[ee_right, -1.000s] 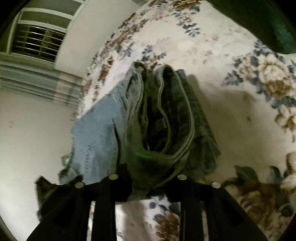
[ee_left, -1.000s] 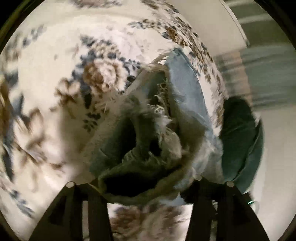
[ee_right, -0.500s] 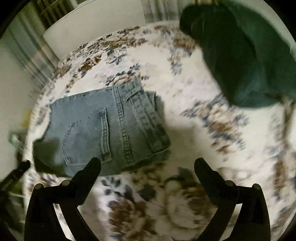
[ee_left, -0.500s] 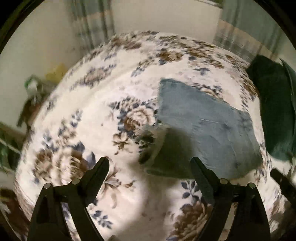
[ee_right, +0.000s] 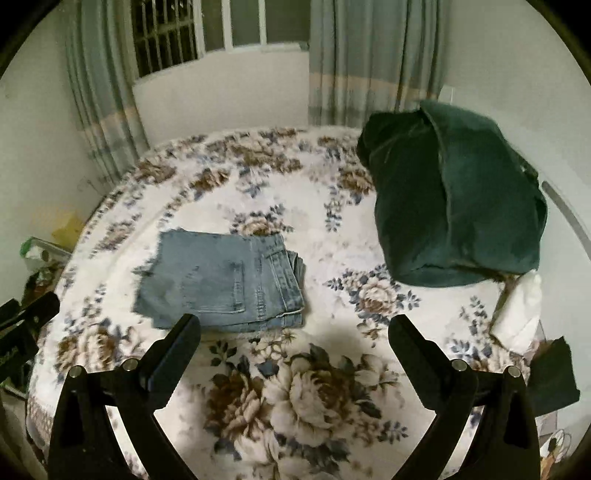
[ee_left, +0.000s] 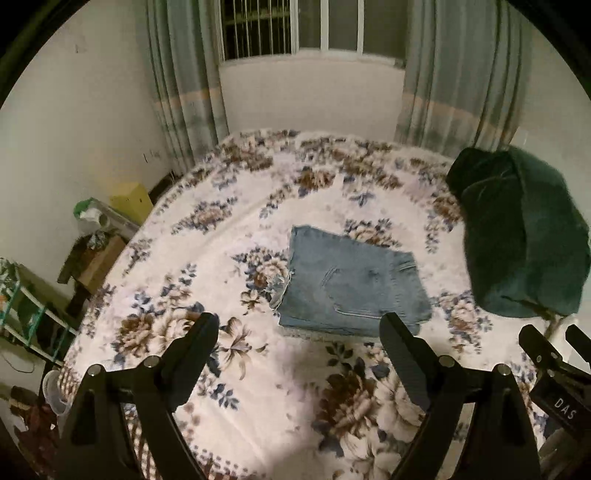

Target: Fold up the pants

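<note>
The light blue jeans point(ee_left: 351, 284) lie folded into a flat rectangle on the floral bedspread point(ee_left: 258, 387), back pocket up. They also show in the right wrist view point(ee_right: 225, 280). My left gripper point(ee_left: 299, 332) is open and empty, held back above the near part of the bed, well short of the jeans. My right gripper point(ee_right: 293, 332) is open and empty, also pulled back from the jeans. The right gripper's tip shows at the right edge of the left wrist view point(ee_left: 554, 354).
A dark green cushion point(ee_right: 454, 199) sits on the bed's right side, also in the left wrist view point(ee_left: 521, 236). A white pillow point(ee_right: 517, 310) lies beside it. Cluttered shelves and a yellow box point(ee_left: 131, 199) stand left of the bed. Curtains and a window point(ee_left: 295, 29) are behind.
Both grippers let go of the jeans, opened, and pulled back and up from the bed. The jeans now lie folded flat on the bedspread.
</note>
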{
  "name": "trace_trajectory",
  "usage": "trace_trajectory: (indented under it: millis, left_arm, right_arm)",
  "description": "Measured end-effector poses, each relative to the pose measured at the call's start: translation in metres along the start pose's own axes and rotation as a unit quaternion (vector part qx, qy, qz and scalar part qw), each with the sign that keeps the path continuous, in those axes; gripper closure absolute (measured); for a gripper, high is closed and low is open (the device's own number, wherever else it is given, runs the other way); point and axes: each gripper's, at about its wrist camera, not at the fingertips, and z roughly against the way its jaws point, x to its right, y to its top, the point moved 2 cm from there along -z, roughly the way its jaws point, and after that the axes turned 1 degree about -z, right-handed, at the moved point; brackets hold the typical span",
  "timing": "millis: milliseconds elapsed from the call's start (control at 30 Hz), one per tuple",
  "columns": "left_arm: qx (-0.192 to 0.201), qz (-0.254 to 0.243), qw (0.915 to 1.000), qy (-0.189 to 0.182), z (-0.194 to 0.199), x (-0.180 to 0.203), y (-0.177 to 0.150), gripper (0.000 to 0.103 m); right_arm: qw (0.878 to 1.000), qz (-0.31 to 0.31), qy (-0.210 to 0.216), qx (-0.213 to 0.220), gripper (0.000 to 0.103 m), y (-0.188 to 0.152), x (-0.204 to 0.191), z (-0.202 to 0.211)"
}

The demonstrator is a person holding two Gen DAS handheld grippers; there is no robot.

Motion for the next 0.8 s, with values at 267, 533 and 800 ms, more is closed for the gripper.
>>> trace_trajectory:
  millis: [267, 533, 800]
  left_arm:
    - [0.045, -0.01, 0.9989, -0.008, 0.137, 0.013, -0.031, 0.014]
    - [0.075, -0.005, 0.9972, -0.003, 0.215, 0.011, -0.051, 0.014]
    - [0.08, -0.024, 0.9964, -0.012, 0.236, 0.01, -0.057, 0.007]
  right_arm:
    - [0.998, 0.01, 0.027, 0.062, 0.0, -0.024, 0.021, 0.16]
    - [0.995, 0.01, 0.038, 0.097, 0.0, -0.049, 0.041, 0.268]
    - [0.994, 0.007, 0.028, 0.105, 0.0, -0.058, 0.042, 0.316]
